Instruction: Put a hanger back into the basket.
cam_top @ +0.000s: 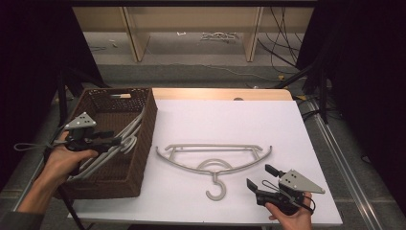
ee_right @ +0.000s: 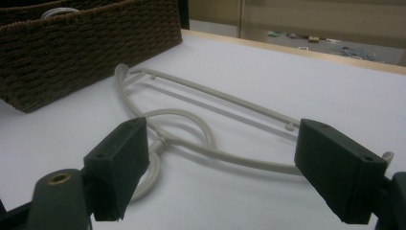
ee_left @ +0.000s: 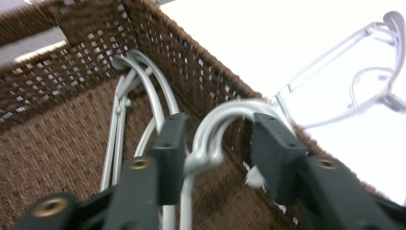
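A brown wicker basket [cam_top: 143, 143] stands at the table's left and holds pale grey plastic hangers [cam_top: 125, 136]. My left gripper [cam_top: 115, 140] reaches over the basket. In the left gripper view its jaws stand apart on either side of one hanger's hook [ee_left: 225, 120], and the pads do not press on it. Another grey hanger [cam_top: 215, 158] lies flat on the white table, with its hook toward the front edge. My right gripper [cam_top: 260, 175] is open just to the right of that hook, low over the table, with nothing between its jaws. The right gripper view has this hanger [ee_right: 225, 96] straight ahead of the jaws.
The white tabletop [cam_top: 230, 120] stretches from the basket to the right edge. Beyond the table's far wooden edge [cam_top: 220, 93] are shelving legs and cables on the floor. Dark curtains and stand legs flank both sides.
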A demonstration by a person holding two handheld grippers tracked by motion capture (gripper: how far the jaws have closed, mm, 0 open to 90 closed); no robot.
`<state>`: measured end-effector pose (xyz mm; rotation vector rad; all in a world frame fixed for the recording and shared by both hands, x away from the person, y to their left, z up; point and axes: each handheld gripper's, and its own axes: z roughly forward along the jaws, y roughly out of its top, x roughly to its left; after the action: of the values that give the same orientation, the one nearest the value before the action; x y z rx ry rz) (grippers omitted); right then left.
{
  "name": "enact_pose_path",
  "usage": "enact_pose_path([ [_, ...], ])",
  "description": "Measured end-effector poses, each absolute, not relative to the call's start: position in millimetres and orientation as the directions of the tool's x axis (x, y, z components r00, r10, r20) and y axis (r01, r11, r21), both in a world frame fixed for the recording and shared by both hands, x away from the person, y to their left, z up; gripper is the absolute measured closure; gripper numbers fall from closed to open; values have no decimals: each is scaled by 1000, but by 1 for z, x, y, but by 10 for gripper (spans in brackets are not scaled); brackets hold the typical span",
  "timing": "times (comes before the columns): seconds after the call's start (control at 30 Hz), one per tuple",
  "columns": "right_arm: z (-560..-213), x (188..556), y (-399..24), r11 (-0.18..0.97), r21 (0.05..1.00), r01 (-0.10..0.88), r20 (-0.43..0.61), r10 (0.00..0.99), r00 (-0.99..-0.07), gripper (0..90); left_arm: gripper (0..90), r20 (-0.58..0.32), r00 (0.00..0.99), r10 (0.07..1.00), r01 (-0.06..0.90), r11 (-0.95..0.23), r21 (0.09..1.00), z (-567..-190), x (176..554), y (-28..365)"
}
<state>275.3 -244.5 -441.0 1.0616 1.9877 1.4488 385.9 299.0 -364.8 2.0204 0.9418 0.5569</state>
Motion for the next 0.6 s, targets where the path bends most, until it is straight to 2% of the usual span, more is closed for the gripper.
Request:
enact_pose_path([
  [0.2,-441,276,-245,147,937,316,76,799,-597,202,385,38,609,792,367,-323,872,-345,370,272],
  [0.43,-439,273,-247,169,926,339,70,804,-591,202,334,34,655,755,285,-289,914,-333,354,238],
  [0.6,-439,274,-247,171,928,331,64,803,-593,202,262,-27,704,709,255,-217,942,-333,342,215],
])
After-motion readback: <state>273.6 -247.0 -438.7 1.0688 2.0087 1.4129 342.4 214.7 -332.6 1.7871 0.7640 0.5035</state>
